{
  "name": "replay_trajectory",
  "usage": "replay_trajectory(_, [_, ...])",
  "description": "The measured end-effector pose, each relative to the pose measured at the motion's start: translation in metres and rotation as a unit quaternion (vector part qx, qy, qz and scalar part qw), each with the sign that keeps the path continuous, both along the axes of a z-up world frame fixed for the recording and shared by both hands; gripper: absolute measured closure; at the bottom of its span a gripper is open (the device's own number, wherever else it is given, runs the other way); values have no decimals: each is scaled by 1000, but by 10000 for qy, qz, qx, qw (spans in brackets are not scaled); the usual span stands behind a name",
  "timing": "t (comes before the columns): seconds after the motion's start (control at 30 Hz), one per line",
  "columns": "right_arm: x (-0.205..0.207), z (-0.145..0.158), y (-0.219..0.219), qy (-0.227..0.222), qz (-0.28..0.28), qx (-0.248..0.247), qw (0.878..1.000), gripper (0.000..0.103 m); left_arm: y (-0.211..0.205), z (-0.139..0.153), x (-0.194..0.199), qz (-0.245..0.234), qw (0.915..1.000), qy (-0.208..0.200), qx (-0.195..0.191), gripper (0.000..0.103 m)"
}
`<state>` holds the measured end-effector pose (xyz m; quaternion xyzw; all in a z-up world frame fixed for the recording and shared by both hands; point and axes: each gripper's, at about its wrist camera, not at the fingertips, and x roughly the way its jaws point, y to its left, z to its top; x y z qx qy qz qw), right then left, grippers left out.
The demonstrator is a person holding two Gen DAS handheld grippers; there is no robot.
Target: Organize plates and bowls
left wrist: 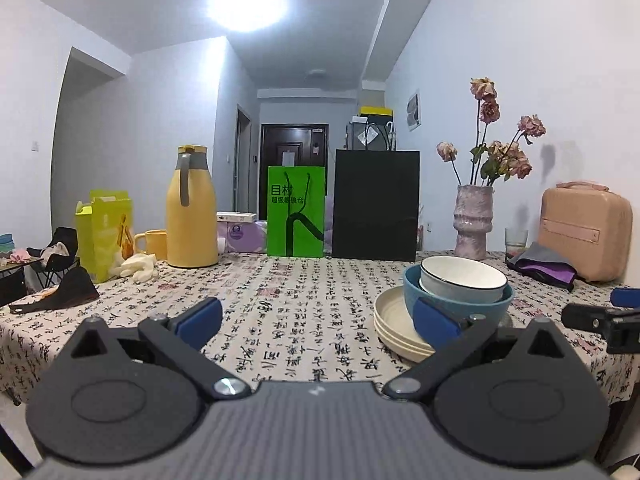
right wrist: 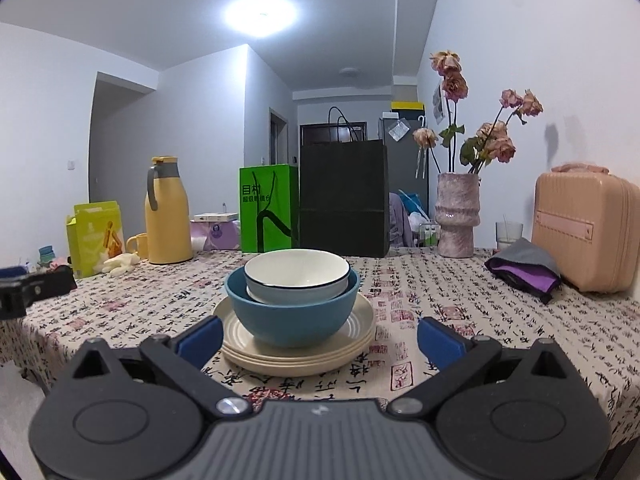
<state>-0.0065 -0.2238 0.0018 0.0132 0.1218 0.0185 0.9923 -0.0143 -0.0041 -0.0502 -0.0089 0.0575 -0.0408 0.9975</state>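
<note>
A white bowl (right wrist: 297, 276) with a dark rim sits inside a blue bowl (right wrist: 292, 316), and both rest on a stack of cream plates (right wrist: 298, 354) on the patterned tablecloth. My right gripper (right wrist: 320, 340) is open, just in front of the stack, with nothing between its blue pads. In the left wrist view the same white bowl (left wrist: 462, 278), blue bowl (left wrist: 492, 308) and cream plates (left wrist: 394, 324) lie to the right. My left gripper (left wrist: 318, 320) is open and empty over bare cloth, its right pad (left wrist: 434, 320) in front of the blue bowl.
Along the table's back stand a yellow box (left wrist: 102, 232), yellow mug (left wrist: 154, 244), yellow thermos (left wrist: 192, 208), green bag (left wrist: 296, 212), black bag (left wrist: 376, 204), flower vase (left wrist: 472, 220), glass (left wrist: 516, 240) and pink case (left wrist: 584, 232). A grey-purple cloth (right wrist: 524, 268) lies at the right.
</note>
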Motion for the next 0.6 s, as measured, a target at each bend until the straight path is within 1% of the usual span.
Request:
replay_trajectory(0.27, [3,-5,4,94,94,56,9999,0,0,-10,1,-35,9998,171,62,0])
replay_trajectory(0.6, [5,-6,3,137,134,51,9998,0,-2,-11,0,-89,9998,173,85,0])
